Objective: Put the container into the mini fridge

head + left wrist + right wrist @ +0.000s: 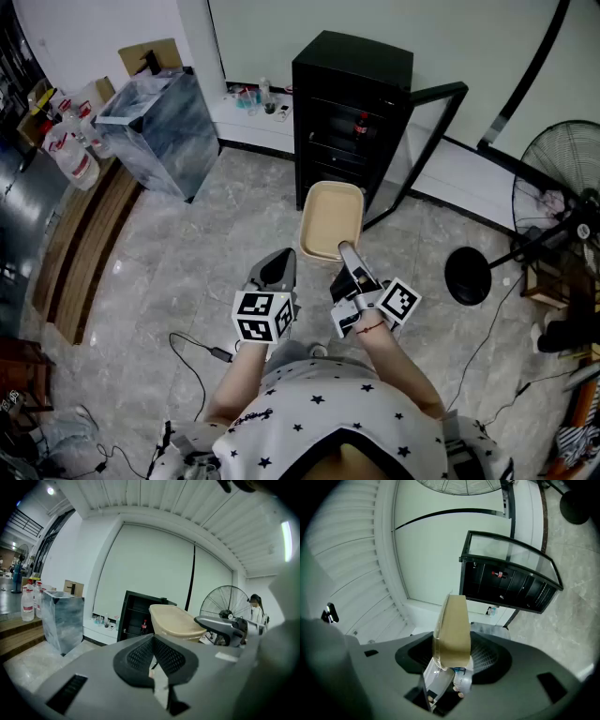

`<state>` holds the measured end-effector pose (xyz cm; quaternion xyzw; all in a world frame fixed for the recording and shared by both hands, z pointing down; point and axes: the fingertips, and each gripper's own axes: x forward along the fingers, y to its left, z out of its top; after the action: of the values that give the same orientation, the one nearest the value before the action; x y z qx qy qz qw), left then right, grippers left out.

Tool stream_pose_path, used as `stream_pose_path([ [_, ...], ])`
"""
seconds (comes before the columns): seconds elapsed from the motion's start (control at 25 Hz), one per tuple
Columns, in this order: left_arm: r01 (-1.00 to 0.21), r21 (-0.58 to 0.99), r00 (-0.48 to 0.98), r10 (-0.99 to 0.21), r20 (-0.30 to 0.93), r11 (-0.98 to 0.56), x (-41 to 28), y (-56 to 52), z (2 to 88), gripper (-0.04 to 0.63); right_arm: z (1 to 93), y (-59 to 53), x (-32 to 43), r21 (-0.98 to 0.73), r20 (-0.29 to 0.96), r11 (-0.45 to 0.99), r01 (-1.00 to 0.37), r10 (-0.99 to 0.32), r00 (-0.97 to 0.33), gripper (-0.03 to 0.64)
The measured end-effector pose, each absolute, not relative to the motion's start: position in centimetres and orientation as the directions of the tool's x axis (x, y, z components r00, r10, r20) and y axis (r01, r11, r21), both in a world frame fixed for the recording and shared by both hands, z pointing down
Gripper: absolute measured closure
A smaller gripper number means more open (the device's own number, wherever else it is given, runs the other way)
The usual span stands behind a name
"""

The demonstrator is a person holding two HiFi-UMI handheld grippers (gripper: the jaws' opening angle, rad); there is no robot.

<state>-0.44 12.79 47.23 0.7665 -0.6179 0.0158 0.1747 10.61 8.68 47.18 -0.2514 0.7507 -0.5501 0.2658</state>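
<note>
A beige plastic container (333, 218) hangs in the air in front of the black mini fridge (352, 94). My right gripper (345, 251) is shut on its near rim. In the right gripper view the container (452, 630) stands edge-on between the jaws of the right gripper (450, 660). The fridge's glass door (422, 150) is swung open to the right. Inside the fridge stands a red-labelled bottle (361, 125) on a shelf. My left gripper (279, 265) is level with the right one, just left of the container, shut and holding nothing. Its pads (161, 656) meet in the left gripper view.
A grey marbled box (159, 127) stands left of the fridge. Water bottles (70, 150) sit on a wooden step (75, 244) at the far left. A standing fan (562, 178) and a black round base (467, 276) are at the right. Cables (202, 352) trail on the floor.
</note>
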Motion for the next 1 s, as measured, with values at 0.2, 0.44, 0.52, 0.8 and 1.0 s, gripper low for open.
stream_pose_path([
  [0.2, -0.953, 0.234, 0.243, -0.944, 0.225, -0.19, 0.8, 13.8, 46.8, 0.583, 47.0, 9.4, 11.7, -0.959, -0.119, 0.267, -0.092, -0.677, -0.726, 0.399],
  [0.44, -0.951, 0.231, 0.253, -0.944, 0.211, -0.203, 1.3, 14.2, 46.5, 0.583, 47.2, 9.7, 12.1, -0.959, -0.117, 0.267, -0.099, -0.686, -0.718, 0.399],
  [0.52, -0.95, 0.238, 0.252, -0.945, 0.208, -0.201, 1.4, 14.3, 46.5, 0.583, 47.1, 9.6, 12.2, -0.961, -0.123, 0.264, -0.086, -0.682, -0.721, 0.399],
  [0.8, -0.947, 0.254, 0.248, -0.949, 0.196, -0.195, 1.9, 14.5, 46.5, 0.583, 47.0, 9.6, 12.7, -0.966, -0.146, 0.256, -0.045, -0.677, -0.721, 0.399],
  [1.0, -0.945, 0.265, 0.244, -0.951, 0.189, -0.19, 2.2, 14.6, 46.2, 0.583, 47.0, 9.7, 13.3, -0.969, -0.142, 0.244, -0.041, -0.682, -0.717, 0.399],
])
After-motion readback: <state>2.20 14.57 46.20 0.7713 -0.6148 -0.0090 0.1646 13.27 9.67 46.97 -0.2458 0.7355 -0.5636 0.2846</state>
